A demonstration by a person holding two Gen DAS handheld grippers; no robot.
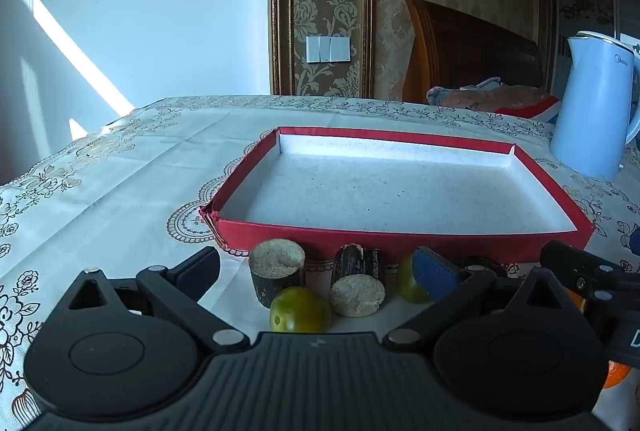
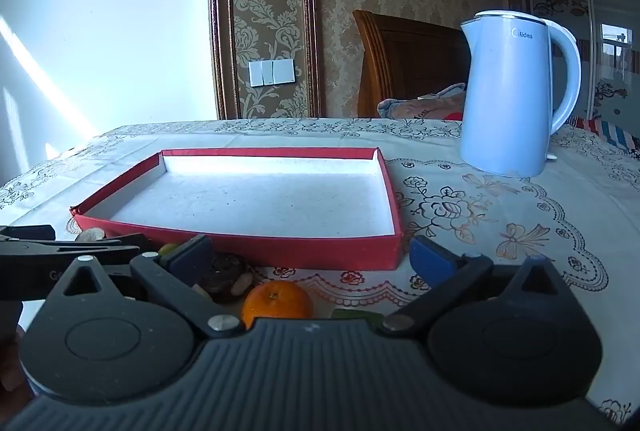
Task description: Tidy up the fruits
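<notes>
A shallow red box (image 1: 400, 237) with a white bottom lies empty on the table; the right wrist view shows the red box (image 2: 280, 251) too. In front of it, between my left gripper's (image 1: 318, 265) open fingers, stand two dark sugarcane pieces (image 1: 276, 271) (image 1: 358, 285) and a green fruit (image 1: 300, 309). A second green fruit (image 1: 410, 283) sits partly behind the right blue pad. My right gripper (image 2: 312, 257) is open above an orange (image 2: 277, 303), with a dark cane piece (image 2: 226, 275) at its left finger. Neither gripper holds anything.
A pale blue electric kettle (image 2: 508, 99) stands on the floral tablecloth (image 2: 480, 215) to the right of the box. The other gripper's black arm (image 2: 60, 251) reaches in from the left of the right wrist view. A wooden headboard (image 1: 464, 47) and patterned wall lie beyond.
</notes>
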